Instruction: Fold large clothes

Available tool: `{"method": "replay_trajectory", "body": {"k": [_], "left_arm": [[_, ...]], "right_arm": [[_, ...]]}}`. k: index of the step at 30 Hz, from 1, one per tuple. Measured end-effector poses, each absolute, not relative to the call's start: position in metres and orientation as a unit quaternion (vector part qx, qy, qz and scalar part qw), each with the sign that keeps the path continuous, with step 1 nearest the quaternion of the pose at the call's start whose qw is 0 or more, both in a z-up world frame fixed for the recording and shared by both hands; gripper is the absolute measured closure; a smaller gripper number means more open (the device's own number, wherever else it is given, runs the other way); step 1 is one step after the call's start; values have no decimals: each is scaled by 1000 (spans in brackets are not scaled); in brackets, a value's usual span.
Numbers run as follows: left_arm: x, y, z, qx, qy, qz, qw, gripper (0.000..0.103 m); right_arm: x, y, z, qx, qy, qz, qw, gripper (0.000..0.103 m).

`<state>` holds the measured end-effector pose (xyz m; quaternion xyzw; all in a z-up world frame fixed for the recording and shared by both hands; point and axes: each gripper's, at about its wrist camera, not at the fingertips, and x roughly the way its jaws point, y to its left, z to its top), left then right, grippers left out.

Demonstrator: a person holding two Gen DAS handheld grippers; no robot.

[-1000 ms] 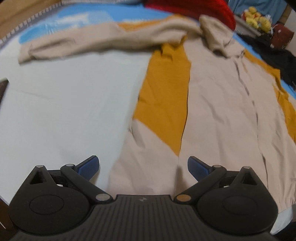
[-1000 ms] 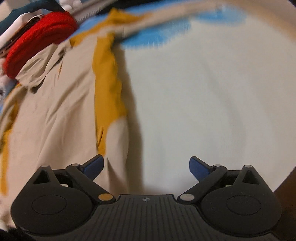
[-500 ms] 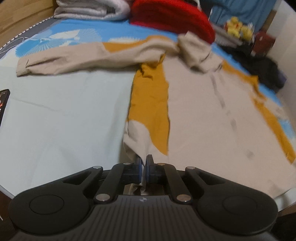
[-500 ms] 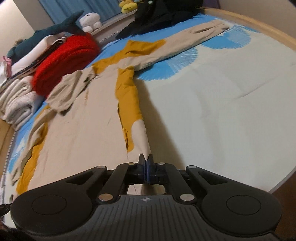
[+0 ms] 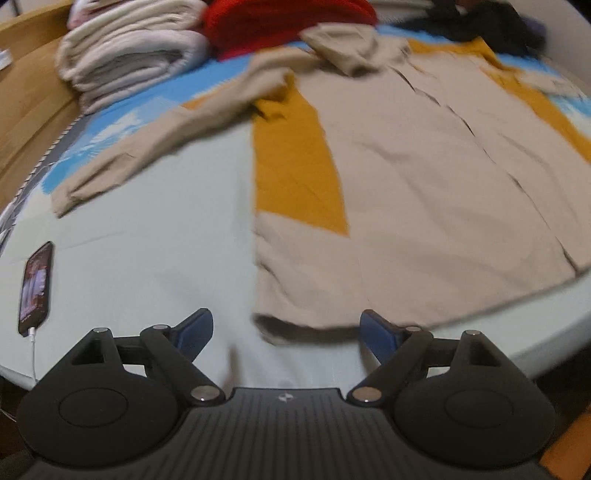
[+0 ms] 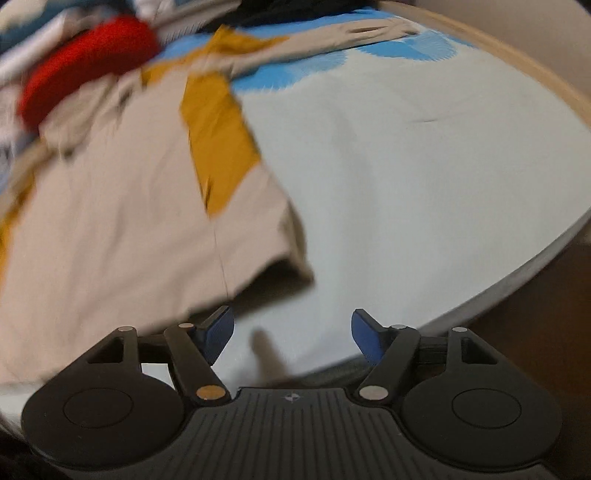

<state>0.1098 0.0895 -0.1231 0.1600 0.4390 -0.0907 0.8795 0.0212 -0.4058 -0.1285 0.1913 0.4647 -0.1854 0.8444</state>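
— Across the pale bed sheet (image 5: 155, 258), what is lying there?

— A big beige and mustard jacket (image 5: 424, 192) is lying spread flat, front up, with one sleeve (image 5: 155, 147) stretching out to the side over the blue print. From the right wrist view the same jacket (image 6: 110, 221) is filling the left half, its near corner curling up off the sheet.

— And behind it?

— A red knitted heap (image 5: 280, 22) is sitting at the far edge, touching the jacket's hood, with a stack of folded pale blankets (image 5: 129, 55) just beside it.

— What are the tools doing?

— The left gripper (image 5: 286, 334) is opening, pads wide apart, with the jacket's hem just ahead of them and nothing pinched. The right gripper (image 6: 291, 334) is opening too, only bare sheet between its pads, the hem passing close by its left pad.

— Anything smaller?

— A phone (image 5: 35, 288) is lying on the sheet, well apart from the jacket, with a white cable plugged in.
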Motion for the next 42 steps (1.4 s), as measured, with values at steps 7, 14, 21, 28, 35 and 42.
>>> {"method": "replay_trajectory", "body": {"k": [7,14,21,28,35,42], "left_arm": [[125,94,-136,132,433,-60,890,13],[149,128,-122,36,421,-27,906,13],[160,111,-138,75,442,-42,893,28],[142,128,-124,75,426,-7,902,99],[125,127,-123,106,452,-16,885,99],[124,125,-133,111,468,-20,876,98]], "right_arm": [[31,-405,-140,186,410,-210,868,35],[50,-440,-132,290,316,-202,880,36],[65,-448,-149,332,339,-201,857,42],[50,-434,-140,233,370,-220,872,102],[28,-435,-134,208,423,-228,852,102],[38,-429,-143,168,461,-240,838,101]]}}
